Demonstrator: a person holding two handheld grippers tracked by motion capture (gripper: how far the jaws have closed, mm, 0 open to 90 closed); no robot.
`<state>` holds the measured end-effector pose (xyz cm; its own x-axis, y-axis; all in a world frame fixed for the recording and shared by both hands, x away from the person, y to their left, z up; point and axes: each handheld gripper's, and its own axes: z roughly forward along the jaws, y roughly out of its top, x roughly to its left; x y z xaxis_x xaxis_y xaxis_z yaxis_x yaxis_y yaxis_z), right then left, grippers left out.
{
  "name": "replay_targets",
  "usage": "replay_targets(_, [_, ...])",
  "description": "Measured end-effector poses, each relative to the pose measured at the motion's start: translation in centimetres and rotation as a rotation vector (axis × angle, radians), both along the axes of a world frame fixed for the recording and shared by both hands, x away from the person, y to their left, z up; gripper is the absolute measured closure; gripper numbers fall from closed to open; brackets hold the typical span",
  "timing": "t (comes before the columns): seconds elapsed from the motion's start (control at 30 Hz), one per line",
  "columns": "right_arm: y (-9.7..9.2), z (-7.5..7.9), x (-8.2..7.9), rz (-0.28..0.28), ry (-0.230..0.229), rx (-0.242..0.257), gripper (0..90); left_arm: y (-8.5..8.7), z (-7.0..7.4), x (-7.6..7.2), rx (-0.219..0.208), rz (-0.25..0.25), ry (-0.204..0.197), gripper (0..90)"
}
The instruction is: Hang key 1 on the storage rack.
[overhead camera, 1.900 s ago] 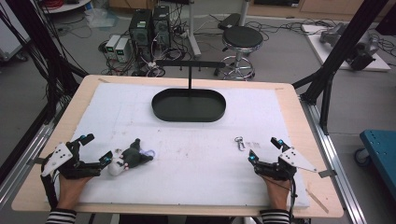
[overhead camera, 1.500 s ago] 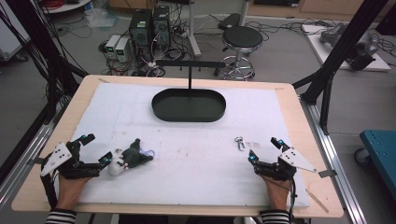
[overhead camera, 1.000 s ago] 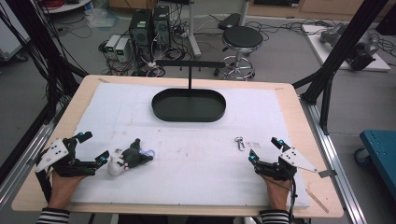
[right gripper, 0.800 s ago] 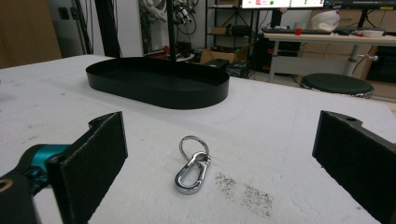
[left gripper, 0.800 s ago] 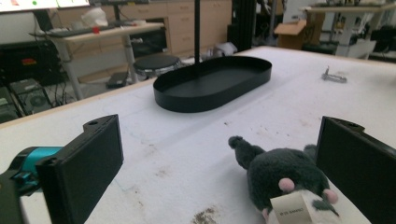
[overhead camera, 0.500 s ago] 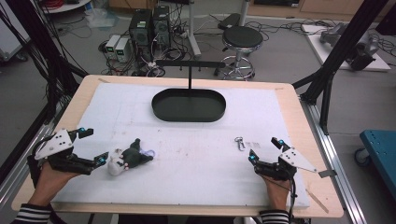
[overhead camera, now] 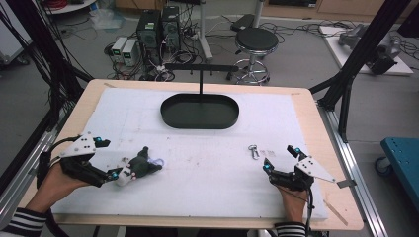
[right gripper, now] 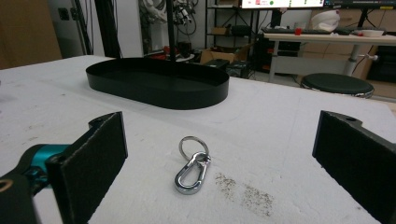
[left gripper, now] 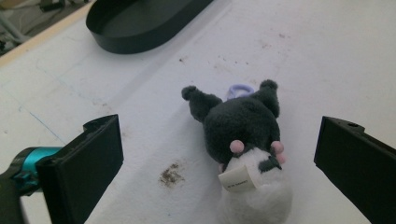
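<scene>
A small plush toy (overhead camera: pixel 138 168), dark grey with a white end and a lilac loop, lies on the white mat at the front left. My left gripper (overhead camera: pixel 108 158) is open just left of it. In the left gripper view the plush (left gripper: pixel 247 135) lies ahead between the wide-apart jaws of the left gripper (left gripper: pixel 219 135), white end nearest. A silver carabiner on a key ring (overhead camera: pixel 254 150) lies at the front right. My right gripper (overhead camera: pixel 281 159) stands open a little behind it. The carabiner (right gripper: pixel 192 168) rests on the mat, untouched, ahead of the right gripper (right gripper: pixel 219 135).
A black oval tray (overhead camera: pixel 200 123) sits at the middle back of the mat, with a black T-shaped stand (overhead camera: pixel 200 66) rising from it. The tray (right gripper: pixel 159 91) lies beyond the carabiner. The wooden table edge (overhead camera: pixel 341 148) runs along the right.
My left hand has drawn back to the left and tilted its gripper up, away from the plush. The plush, the carabiner and the right gripper have stayed put.
</scene>
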<state>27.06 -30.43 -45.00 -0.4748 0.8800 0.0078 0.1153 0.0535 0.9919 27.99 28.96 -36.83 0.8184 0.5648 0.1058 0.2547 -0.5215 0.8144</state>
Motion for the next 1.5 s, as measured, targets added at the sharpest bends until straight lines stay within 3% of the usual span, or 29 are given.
replay_targets(0.1, [0.0,0.0,0.0,0.001,0.0,0.0,2.4,-0.6,0.0,0.2,0.04,-0.001,0.038,1.7])
replay_targets(0.13, [0.0,0.0,0.0,-0.001,0.004,0.005,2.4,-0.9,-0.1,0.3,0.076,0.0,0.064,1.7])
replay_targets(0.2, [0.0,0.0,0.0,0.0,0.005,0.007,2.4,-1.2,-0.2,0.3,0.112,-0.006,0.079,1.7])
replay_targets(0.53, [0.0,0.0,0.0,-0.001,0.003,0.004,2.4,-2.4,-1.1,0.6,0.199,-0.015,0.127,1.7])
replay_targets(1.0, [0.0,0.0,0.0,-0.001,0.003,0.005,2.4,-3.8,-2.9,0.6,0.263,0.018,0.171,1.7])
replay_targets(1.13, [0.0,0.0,0.0,-0.002,0.004,0.007,2.4,-3.8,-2.9,0.7,0.269,0.013,0.216,7.5])
replay_targets(1.5, [0.0,0.0,0.0,-0.001,0.008,0.007,2.4,-4.0,-3.3,1.0,0.312,0.034,0.271,18.2])
